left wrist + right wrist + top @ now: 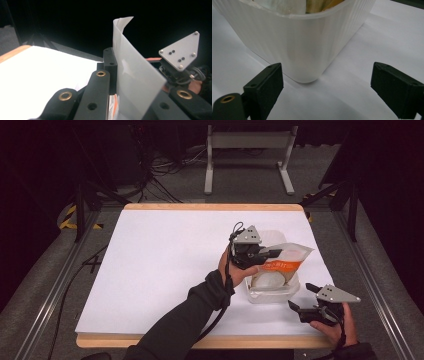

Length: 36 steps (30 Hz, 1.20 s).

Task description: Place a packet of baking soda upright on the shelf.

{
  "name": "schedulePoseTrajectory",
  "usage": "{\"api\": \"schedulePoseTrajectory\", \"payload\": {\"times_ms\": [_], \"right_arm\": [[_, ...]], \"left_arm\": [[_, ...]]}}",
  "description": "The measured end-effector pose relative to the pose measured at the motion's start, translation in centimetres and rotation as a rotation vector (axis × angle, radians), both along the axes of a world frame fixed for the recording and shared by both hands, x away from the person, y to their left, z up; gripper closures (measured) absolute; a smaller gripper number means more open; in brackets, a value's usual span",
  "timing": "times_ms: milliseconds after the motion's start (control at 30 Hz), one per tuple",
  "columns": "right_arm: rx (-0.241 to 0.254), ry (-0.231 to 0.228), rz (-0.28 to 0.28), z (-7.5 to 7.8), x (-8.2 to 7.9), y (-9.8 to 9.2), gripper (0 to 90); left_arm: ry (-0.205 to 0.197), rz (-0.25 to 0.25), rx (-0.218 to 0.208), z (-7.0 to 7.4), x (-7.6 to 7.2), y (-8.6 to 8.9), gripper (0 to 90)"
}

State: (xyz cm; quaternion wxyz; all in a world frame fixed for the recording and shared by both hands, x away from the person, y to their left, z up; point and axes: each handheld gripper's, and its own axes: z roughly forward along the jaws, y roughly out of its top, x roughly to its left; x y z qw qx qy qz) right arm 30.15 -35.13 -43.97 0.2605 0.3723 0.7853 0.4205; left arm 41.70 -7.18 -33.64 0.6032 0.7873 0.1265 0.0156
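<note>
Translucent white pouch point(285, 257) with an orange label pinched by its top edge in the left gripper point(272, 253), jaws pressed together on the film; in the left gripper view the thin, matte sheet point(132, 75) curling upward between them toward 12 o'clock. Pouch hanging over the ribbed, translucent plastic tub point(272, 292), at 4 o'clock from that claw, lower part inside it. Tub rounded at the corners, thin-rimmed, standing on the smooth white table point(165, 270). Right gripper point(299, 296) at 4 o'clock from the tub, just beside it, 2 jaws spread wide, gripping nothing, aimed at a rounded corner point(307, 55).
</note>
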Motion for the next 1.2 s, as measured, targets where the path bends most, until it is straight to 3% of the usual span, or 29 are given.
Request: {"api": "schedulePoseTrajectory", "payload": {"times_ms": [567, 933, 1200], "right_arm": [[-0.01, -0.003, 0.004, 0.03, -0.04, 0.15, 11.5], [-0.015, -0.005, 0.001, 0.08, -0.1, 0.12, 11.4], [-0.021, -0.008, 0.004, 0.11, -0.14, 0.13, 11.4]], "left_arm": [[0.01, -0.011, 0.014, -1.14, 0.06, 0.82, 90.0], [-0.006, -0.029, 0.028, -0.85, -0.3, 0.78, 89.8], [-0.04, -0.036, 0.055, -0.45, -0.57, 0.74, 88.2]]}}
